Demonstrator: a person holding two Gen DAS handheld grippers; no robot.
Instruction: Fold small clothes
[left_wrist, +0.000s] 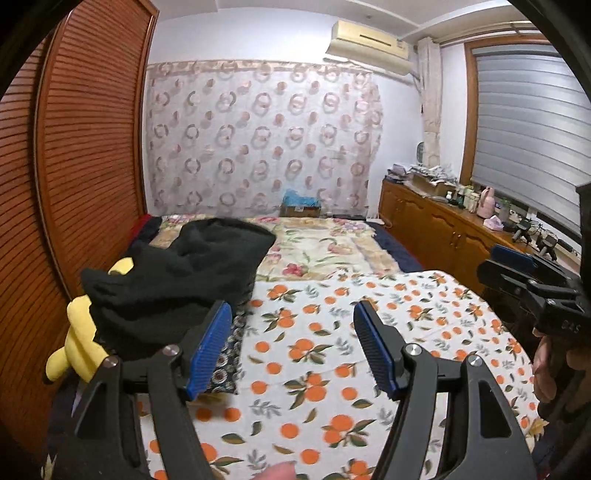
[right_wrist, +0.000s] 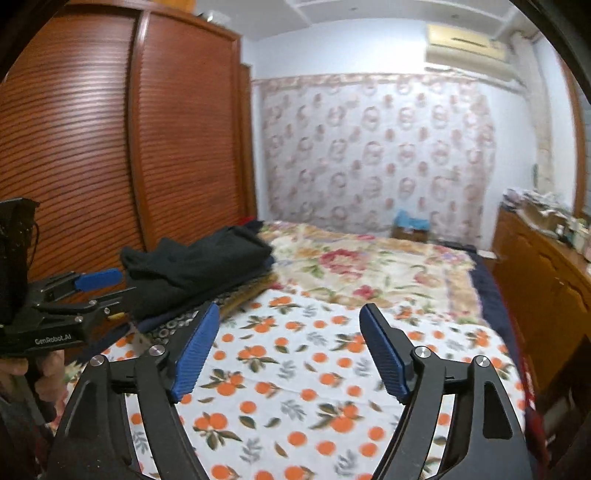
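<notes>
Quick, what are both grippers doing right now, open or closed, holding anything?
Left gripper: open, holding nothing, above the orange-print cloth.
Right gripper: open, holding nothing, above the same cloth.

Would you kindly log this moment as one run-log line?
left gripper: open, empty | right gripper: open, empty | black garment: crumpled on bed, untouched | orange-print cloth: spread flat

Both wrist cams sat low over the near end of the bed, looking along their own fingers down the orange-print sheet toward the curtained far wall. Left cam sat left, close to the black clothes pile; right cam sat right, slightly further back. Shared: sheet, pile, wardrobe, curtain, and each caught the other gripper at its frame edge.
</notes>
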